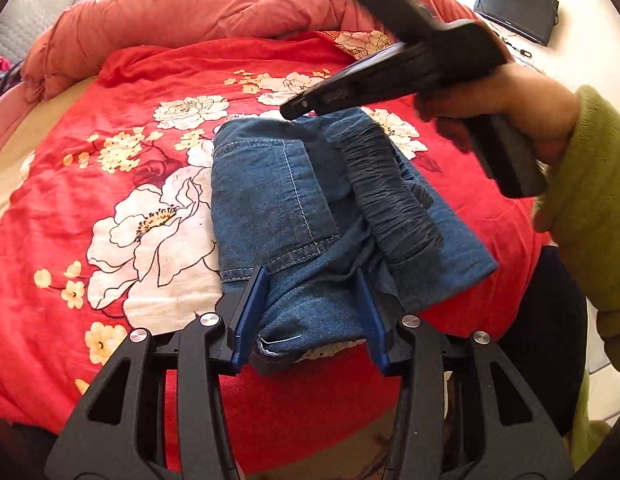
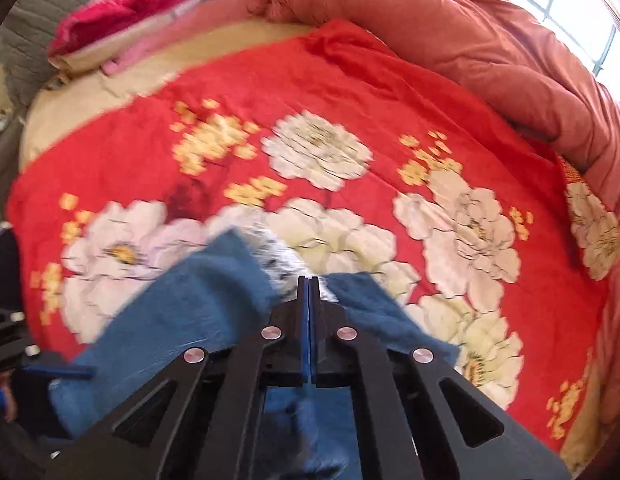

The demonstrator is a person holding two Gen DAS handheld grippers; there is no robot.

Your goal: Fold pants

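Note:
Blue denim pants (image 1: 278,200) lie folded into a compact bundle on the red flowered bedspread (image 1: 70,140), the dark elastic waistband (image 1: 389,196) on top at the right. My left gripper (image 1: 311,272) is shut on the bundle's near end, with bunched denim filling the gap between its blue pads. My right gripper (image 1: 290,112), held by a hand (image 1: 509,108) in a green sleeve, hovers over the bundle's far edge. In the right wrist view the right gripper (image 2: 308,278) has its fingers pressed together with nothing visible between them, above the blurred pants (image 2: 182,312).
A bunched orange quilt (image 1: 190,12) runs along the far side of the bed and shows again in the right wrist view (image 2: 489,52). Pink and red clothes (image 2: 150,12) are piled at the bed's corner. A dark screen (image 1: 513,8) leans at the back right.

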